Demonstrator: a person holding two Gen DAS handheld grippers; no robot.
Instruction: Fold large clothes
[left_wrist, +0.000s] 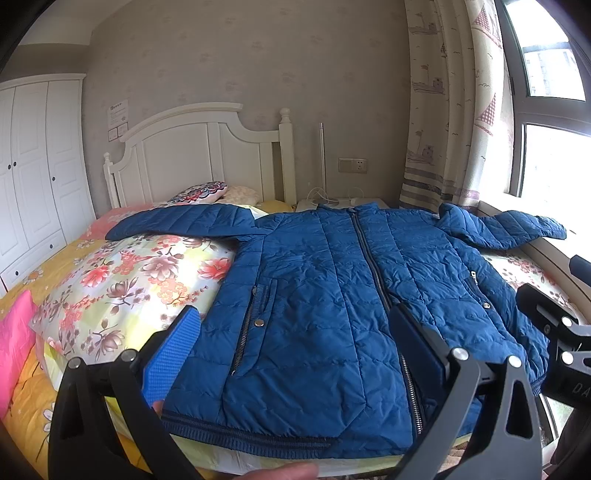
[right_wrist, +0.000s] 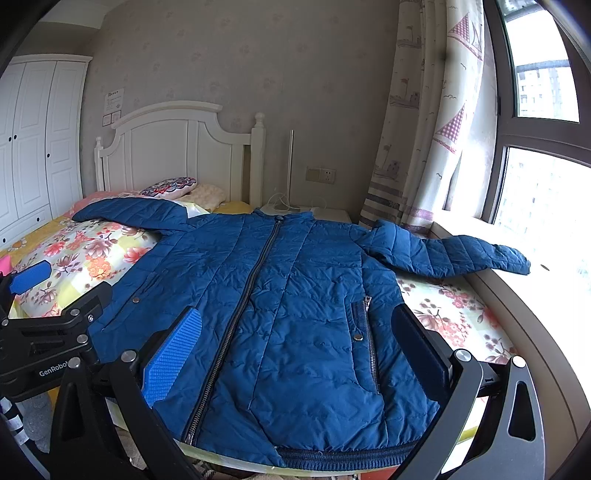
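Jacket: I see a blue quilted jacket (left_wrist: 332, 295) spread flat, front up and zipped, across the floral bedspread (left_wrist: 122, 280) — hem toward me, collar toward the nightstand (right_wrist: 328, 214).
Sleeves: both stretched out sideways from the jacket; the one on the window side reaches onto the windowsill (right_wrist: 517, 291).
Left gripper: my left gripper (left_wrist: 295, 339) hangs over the jacket's hem end, fingers spread wide, nothing between them.
Right gripper: my right gripper (right_wrist: 299, 343) hovers over the jacket's lower half, fingers likewise wide apart — I cannot tell whether the tips touch the fabric.
Beyond the jacket: white headboard (left_wrist: 199, 155), pillows at its foot.
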